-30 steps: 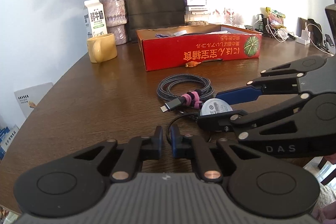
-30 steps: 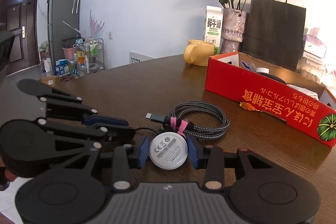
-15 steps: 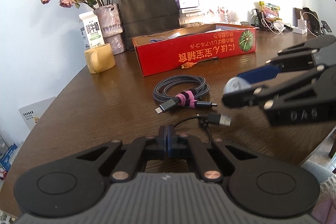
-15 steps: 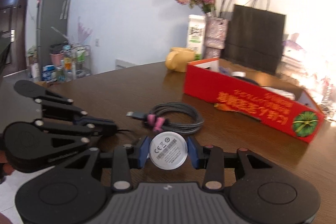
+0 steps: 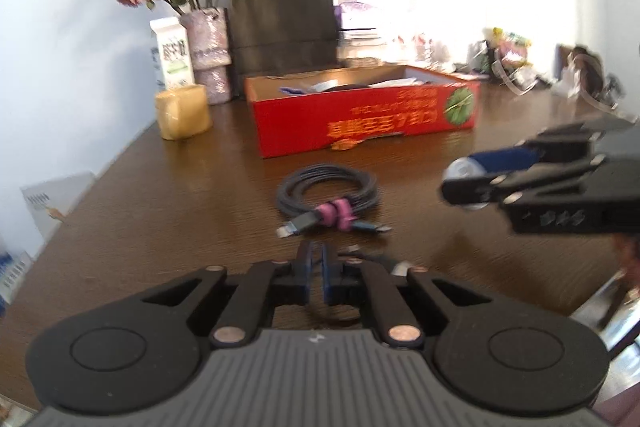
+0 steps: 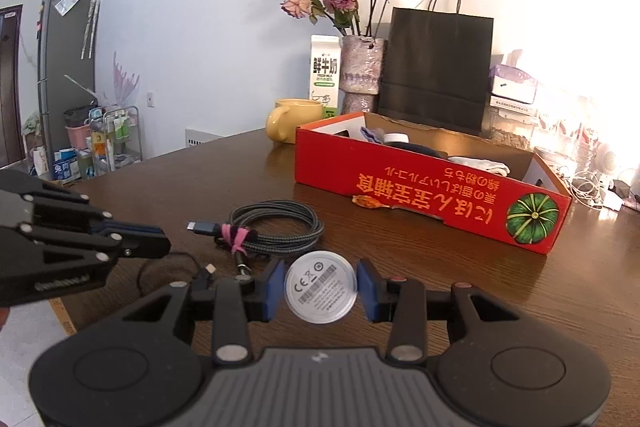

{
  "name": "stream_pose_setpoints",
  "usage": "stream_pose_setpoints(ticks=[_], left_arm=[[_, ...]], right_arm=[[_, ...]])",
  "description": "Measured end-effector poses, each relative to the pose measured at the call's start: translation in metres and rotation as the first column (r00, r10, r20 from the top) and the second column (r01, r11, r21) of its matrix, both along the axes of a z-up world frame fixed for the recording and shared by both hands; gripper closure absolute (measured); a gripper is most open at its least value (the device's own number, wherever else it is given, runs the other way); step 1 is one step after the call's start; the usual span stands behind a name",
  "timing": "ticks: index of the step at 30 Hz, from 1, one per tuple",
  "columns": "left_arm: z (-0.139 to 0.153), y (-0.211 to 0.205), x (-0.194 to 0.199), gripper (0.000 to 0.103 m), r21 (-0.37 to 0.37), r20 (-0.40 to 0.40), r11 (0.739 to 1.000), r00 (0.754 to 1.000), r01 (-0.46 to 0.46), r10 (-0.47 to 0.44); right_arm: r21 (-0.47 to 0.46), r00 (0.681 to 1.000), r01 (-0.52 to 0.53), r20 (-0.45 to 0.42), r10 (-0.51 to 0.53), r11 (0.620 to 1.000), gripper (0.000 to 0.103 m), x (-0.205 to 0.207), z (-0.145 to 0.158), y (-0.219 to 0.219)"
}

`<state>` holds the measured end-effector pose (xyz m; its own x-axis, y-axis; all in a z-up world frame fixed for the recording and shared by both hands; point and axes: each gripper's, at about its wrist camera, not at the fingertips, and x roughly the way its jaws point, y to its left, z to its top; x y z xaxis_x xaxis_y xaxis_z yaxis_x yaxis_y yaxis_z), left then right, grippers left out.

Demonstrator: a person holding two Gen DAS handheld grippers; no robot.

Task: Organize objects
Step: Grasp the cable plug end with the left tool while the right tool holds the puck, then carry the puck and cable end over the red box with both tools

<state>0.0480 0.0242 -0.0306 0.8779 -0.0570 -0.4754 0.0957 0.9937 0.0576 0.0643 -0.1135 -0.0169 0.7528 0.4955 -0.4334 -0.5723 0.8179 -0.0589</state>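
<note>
**On the brown table: puck lifted, cord pinched**

On the near edge of the table (image 6: pixel 500 267), the right gripper (image 6: pixel 320 287) is clenched on a white round charger puck (image 6: pixel 320 287), blue pads (image 6: pixel 274 289) pressing both rims. Only the right wrist view shows the puck's label face and its thin black cord (image 6: pixel 160 267) trailing left with a loose plug. The left wrist view shows the puck (image 5: pixel 464 173) edge-on, clear of the table.

Left gripper (image 5: pixel 316 275): jaws closed, apparently pinching the thin cord; contact is blurred.

Versus a second ago: the puck sat low by the coiled braided cable (image 6: pixel 276 223); the right gripper has since carried it sideways, away from the coil.

Red cardboard box (image 6: pixel 420 187) holds a white-capped item, dark object and pale cloth.
</note>
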Motion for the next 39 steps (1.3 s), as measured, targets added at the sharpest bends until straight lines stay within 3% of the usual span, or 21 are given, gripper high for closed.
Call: stream_pose_setpoints(ticks=[2, 3, 7, 12, 14, 16, 18, 22, 29, 39], left_arm=[[0.003, -0.005, 0.002, 0.074, -0.029, -0.015, 0.999, 1.0, 0.018, -0.019], [0.003, -0.008, 0.004, 0.069, -0.039, -0.03, 0.999, 0.999, 0.019, -0.02], [0.003, -0.014, 0.011, 0.066, -0.141, -0.096, 0.99, 0.995, 0.014, -0.028], [-0.005, -0.024, 0.023, 0.058, -0.123, -0.141, 0.987, 0.986, -0.106, 0.088], [-0.006, -0.026, 0.026, 0.063, -0.113, -0.134, 0.985, 0.984, -0.134, 0.118], [-0.007, -0.027, 0.027, 0.089, -0.117, -0.128, 0.984, 0.985, -0.135, 0.12], [-0.007, -0.024, 0.026, 0.09, -0.151, -0.116, 0.981, 0.987, -0.124, 0.107], [-0.004, -0.023, 0.018, 0.09, -0.141, -0.069, 0.984, 0.992, -0.112, 0.103], [0.038, -0.021, 0.013, 0.09, -0.126, 0.077, 0.985, 0.988, -0.121, 0.131], [0.093, -0.038, 0.099, 0.09, -0.118, 0.234, 0.992, 0.969, -0.046, 0.073]], right_arm=[[0.004, 1.0, 0.009, 0.001, -0.009, 1.0, 0.065, 0.001, 0.0, -0.003], [0.006, 1.0, 0.013, 0.0, -0.013, 1.0, 0.065, 0.001, 0.0, -0.004], [0.014, 1.0, 0.025, 0.001, -0.025, 1.0, 0.065, 0.0, 0.0, -0.012], [0.029, 1.0, 0.028, -0.002, -0.028, 0.999, 0.065, 0.001, -0.001, -0.019], [0.032, 1.0, 0.024, -0.004, -0.024, 0.999, 0.065, 0.002, -0.001, -0.021], [0.034, 1.0, 0.023, -0.006, -0.023, 0.999, 0.065, 0.003, -0.002, -0.023], [0.04, 1.0, 0.022, -0.007, -0.022, 0.999, 0.065, 0.005, -0.002, -0.026], [0.056, 1.0, 0.018, -0.005, -0.018, 0.998, 0.065, 0.01, -0.001, -0.031], [0.084, 1.0, -0.013, 0.028, 0.011, 0.996, 0.065, 0.026, 0.009, -0.034], [0.103, 0.991, -0.015, 0.135, 0.001, 0.995, 0.065, 0.082, 0.051, -0.029]])
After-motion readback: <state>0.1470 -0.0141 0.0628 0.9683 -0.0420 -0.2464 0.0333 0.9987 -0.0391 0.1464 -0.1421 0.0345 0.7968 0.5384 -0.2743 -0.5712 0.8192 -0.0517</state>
